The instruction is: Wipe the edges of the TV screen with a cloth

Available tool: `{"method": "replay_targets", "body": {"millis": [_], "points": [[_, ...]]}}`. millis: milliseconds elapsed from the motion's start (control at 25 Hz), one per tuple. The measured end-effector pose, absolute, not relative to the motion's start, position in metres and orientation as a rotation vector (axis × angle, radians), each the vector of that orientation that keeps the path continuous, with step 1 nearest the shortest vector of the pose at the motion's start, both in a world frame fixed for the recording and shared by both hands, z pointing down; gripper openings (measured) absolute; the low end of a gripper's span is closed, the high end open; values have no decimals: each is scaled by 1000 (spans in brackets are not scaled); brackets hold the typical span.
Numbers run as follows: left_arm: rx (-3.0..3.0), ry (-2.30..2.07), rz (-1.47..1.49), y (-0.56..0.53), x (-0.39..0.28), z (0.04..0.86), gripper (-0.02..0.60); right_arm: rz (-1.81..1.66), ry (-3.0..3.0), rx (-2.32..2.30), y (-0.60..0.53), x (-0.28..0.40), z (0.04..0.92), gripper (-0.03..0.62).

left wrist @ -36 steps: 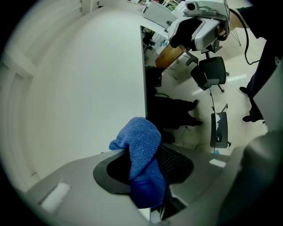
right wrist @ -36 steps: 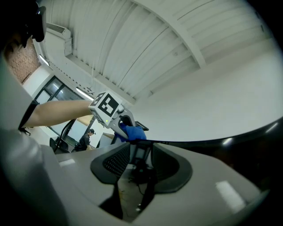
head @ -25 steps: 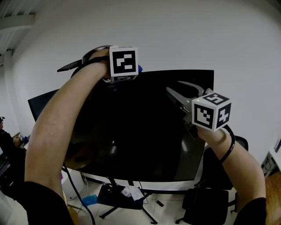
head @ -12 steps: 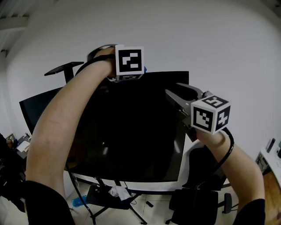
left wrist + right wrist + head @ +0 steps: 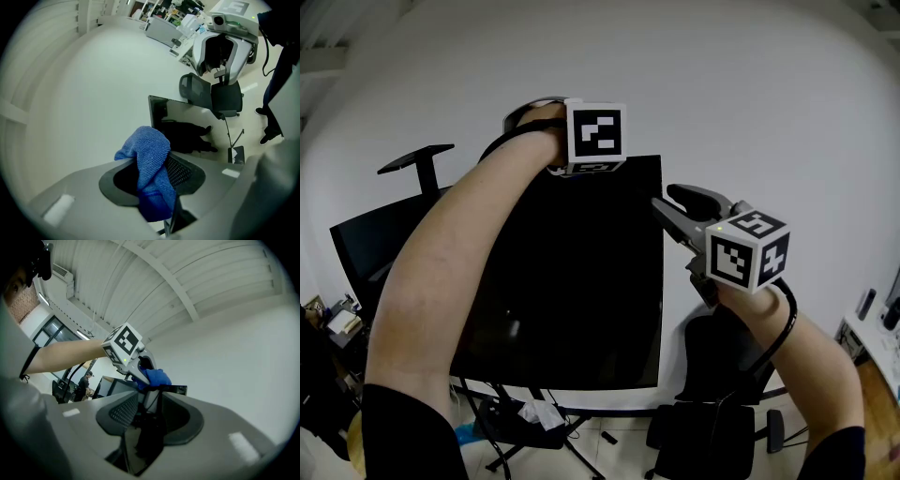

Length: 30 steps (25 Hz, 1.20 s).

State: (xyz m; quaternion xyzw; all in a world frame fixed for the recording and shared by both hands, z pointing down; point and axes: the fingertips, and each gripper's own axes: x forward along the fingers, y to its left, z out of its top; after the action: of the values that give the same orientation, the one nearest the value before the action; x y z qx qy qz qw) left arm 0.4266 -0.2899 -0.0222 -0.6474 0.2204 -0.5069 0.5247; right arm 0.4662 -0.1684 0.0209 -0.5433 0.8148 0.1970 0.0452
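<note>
**Wiping the top edge, close to the upper right corner**

The left gripper point(image 5: 152, 187) is clenched on a blue cloth point(image 5: 145, 145), which bulges out above its jaws. The head view shows this gripper raised to the top edge of the TV point(image 5: 572, 281). The right gripper view shows the cloth resting on that edge, near the upper right corner.

The right gripper point(image 5: 150, 401) sits lower, at the TV's right edge. Its jaws are drawn close together with the dark panel running between them, and they appear to pinch it, probably to steady the set.

The step in hand looks like the pass along the top edge, with the right edge not yet wiped. The next move calls for carrying the cloth to the corner and turning it down the right side. The steadying gripper would probably have to let go or shift lower to clear the path.
</note>
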Motion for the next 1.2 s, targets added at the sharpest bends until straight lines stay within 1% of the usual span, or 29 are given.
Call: {"method": "replay_targets", "body": {"millis": [640,840,1080,1200], "points": [[-1563,451,-1114,-250,519,-21,144,565,2403,-1730,-135,517,35,167],[-1593,437,-992,-229,542,-28,144,565,2352,-1752,-117,531,38,167],[-1824,416,-782,-208,543,-32,139,730,2282,-1827,-101,533,38,164],[-1896,355,-666,-188,542,-27,138,723,2267,-1814,-98,527,35,164]]}}
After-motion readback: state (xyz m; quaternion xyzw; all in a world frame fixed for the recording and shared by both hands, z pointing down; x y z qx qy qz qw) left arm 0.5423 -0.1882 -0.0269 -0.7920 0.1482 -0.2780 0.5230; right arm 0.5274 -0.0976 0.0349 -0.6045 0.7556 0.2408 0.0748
